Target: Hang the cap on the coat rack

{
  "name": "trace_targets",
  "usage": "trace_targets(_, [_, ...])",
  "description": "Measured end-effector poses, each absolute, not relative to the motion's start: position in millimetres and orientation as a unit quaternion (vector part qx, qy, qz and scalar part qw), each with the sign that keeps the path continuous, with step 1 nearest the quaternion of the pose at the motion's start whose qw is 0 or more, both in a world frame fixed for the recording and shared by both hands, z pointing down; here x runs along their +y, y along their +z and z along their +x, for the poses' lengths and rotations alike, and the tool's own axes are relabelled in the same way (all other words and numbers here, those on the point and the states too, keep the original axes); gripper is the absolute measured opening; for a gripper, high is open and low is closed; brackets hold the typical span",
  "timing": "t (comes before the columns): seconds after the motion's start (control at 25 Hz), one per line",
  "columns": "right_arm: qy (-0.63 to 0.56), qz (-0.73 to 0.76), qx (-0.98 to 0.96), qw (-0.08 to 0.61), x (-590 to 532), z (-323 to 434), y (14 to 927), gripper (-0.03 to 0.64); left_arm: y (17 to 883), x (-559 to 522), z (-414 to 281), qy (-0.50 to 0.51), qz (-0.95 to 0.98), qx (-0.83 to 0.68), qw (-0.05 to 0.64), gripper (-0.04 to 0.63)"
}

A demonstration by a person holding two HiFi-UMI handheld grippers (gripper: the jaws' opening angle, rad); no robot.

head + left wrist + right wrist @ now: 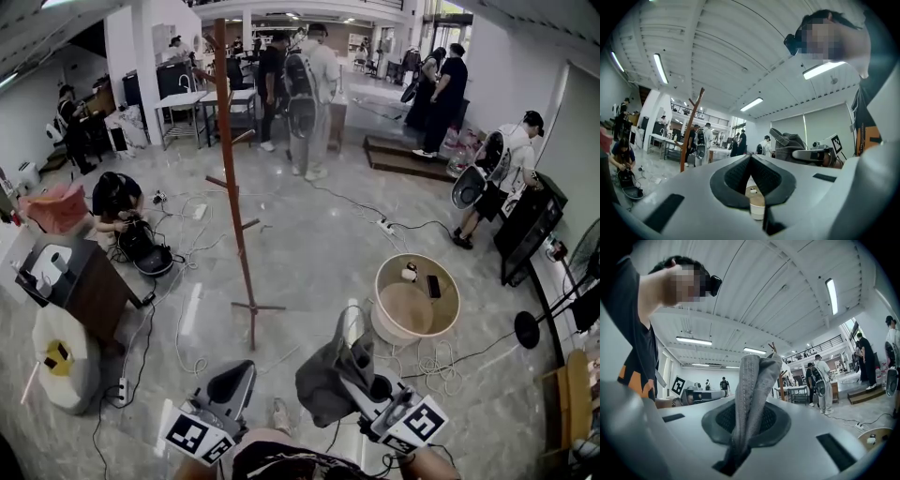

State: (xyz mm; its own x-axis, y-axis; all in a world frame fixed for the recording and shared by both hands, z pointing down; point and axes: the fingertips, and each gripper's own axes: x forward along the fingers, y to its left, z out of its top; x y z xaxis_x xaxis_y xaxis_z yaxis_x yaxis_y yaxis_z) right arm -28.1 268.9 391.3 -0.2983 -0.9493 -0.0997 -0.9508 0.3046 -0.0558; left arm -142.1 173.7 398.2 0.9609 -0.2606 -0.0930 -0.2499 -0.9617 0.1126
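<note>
Hat in transit: my left gripper (232, 382) is idle, jaws together on nothing; well ahead of it stands the coat rack (234, 187), a slim pole with short upturned pegs; the cap (323, 380) hangs slack just left of my right gripper (364, 373), whose jaws are clamped on a thin fold of its fabric; so small a bite could slip on the lift, the limp crown could slide off a peg, and a knock might rock the pole.

One cap (328, 377), one coat rack (235, 208), one round tub (379, 298). Two tongs: the left tongs (234, 382) and the right tongs (361, 367). About eight people (314, 94), though the far ones are too small to count surely.
</note>
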Motion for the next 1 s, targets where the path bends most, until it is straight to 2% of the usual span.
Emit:
trace_targets(0.32, [0.000, -0.570, 0.820, 0.044, 140.2, 13.6, 379.9, 0.038, 381.8, 38.8, -106.4, -0.064, 0.985, -0.158, 0.022, 0.014])
trace_targets(0.56, [0.018, -0.564, 0.825, 0.039, 46.7, 39.7, 363.2, 0.038, 374.0, -52.7, -74.5, -0.068, 0.985, -0.158, 0.030, 0.014])
trace_targets(1.0, [0.012, -0.509, 0.859, 0.061, -61.9, 103.3, 369.6, 0.038, 370.0, -122.6, -22.7, -0.056, 0.977, -0.203, 0.023, 0.014])
